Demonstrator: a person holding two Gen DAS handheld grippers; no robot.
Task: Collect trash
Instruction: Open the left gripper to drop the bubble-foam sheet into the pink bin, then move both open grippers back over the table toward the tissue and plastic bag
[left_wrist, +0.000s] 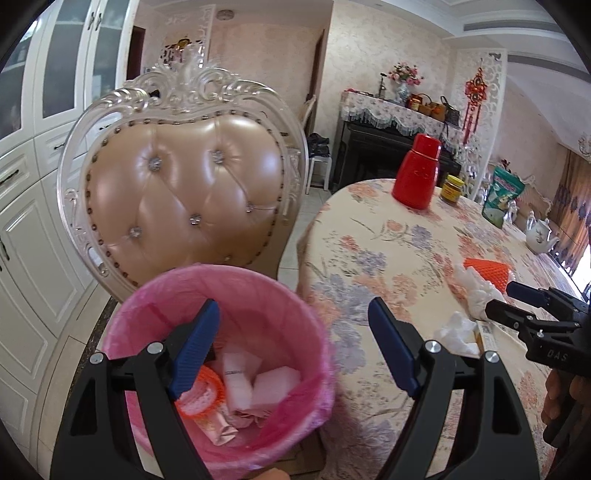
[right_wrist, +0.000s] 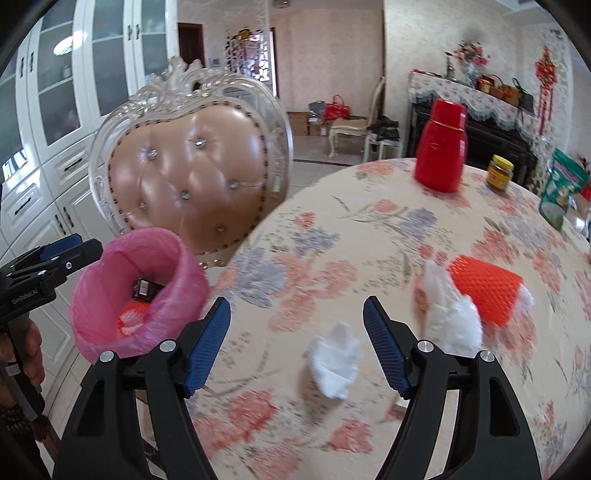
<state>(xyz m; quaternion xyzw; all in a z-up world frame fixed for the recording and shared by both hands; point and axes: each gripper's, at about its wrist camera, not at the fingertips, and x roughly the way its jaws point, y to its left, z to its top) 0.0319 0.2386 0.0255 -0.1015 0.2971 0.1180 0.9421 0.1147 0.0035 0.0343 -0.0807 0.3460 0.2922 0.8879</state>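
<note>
A bin with a pink liner (left_wrist: 184, 280) stands beside the flowered table (left_wrist: 369, 236) and holds an orange net and pale wrappers. My left gripper (left_wrist: 293, 310) hangs open over its right rim, with nothing between the fingers. My right gripper (right_wrist: 295, 306) is open above the table, and a small crumpled tissue (right_wrist: 334, 363) lies loose on the cloth between its fingers, untouched. To its right lie a bigger white wad (right_wrist: 450, 317) and an orange foam net (right_wrist: 487, 288). The bin (right_wrist: 110, 266) shows at the left, with the left gripper (right_wrist: 86, 243) beside it.
A padded chair (left_wrist: 184, 192) stands right behind the bin. At the far end of the table are a red flask (left_wrist: 417, 173), a yellow-lidded jar (left_wrist: 452, 188), a green bag (left_wrist: 504, 195) and a white teapot (left_wrist: 539, 236). White cabinets (left_wrist: 33, 184) line the left wall.
</note>
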